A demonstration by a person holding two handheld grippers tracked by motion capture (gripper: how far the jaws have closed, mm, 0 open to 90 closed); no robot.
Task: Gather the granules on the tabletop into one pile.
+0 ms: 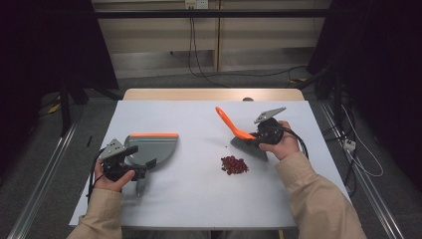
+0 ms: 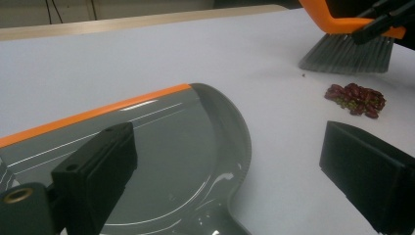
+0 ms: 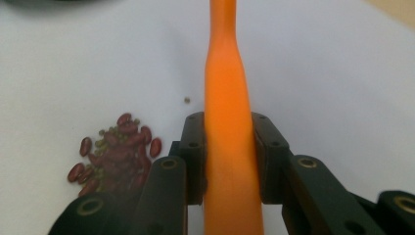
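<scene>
The right gripper (image 1: 266,133) has its jaws clamped on the orange handle of a hand brush (image 1: 242,138); the right gripper view shows the handle (image 3: 227,122) pinched squarely between both pads and running straight away from the camera. The brush's grey bristles (image 1: 249,147) rest on or just above the white table (image 1: 199,199), and its long axis runs diagonally, handle tip pointing up and toward the table's far left. A small pile of red and green beans (image 1: 234,165) lies just beside the bristles, on the near-left side of the brush head, close but apart from it; one stray bean (image 3: 187,100) sits slightly off the heap. The grey dustpan (image 1: 152,147) with its orange lip (image 1: 153,135) lies well apart to the left, its handle end under the left gripper (image 1: 132,159). In the left gripper view the jaws stand wide apart, one pad (image 2: 98,171) over the pan and the other (image 2: 367,181) over bare table, gripping nothing. The governing relation, in my judgement: the beans lie between brush and pan, so a leftward sweep would carry them toward the pan, but its orange lip faces the table's far side, not the pile. The pan likely needs turning first.
</scene>
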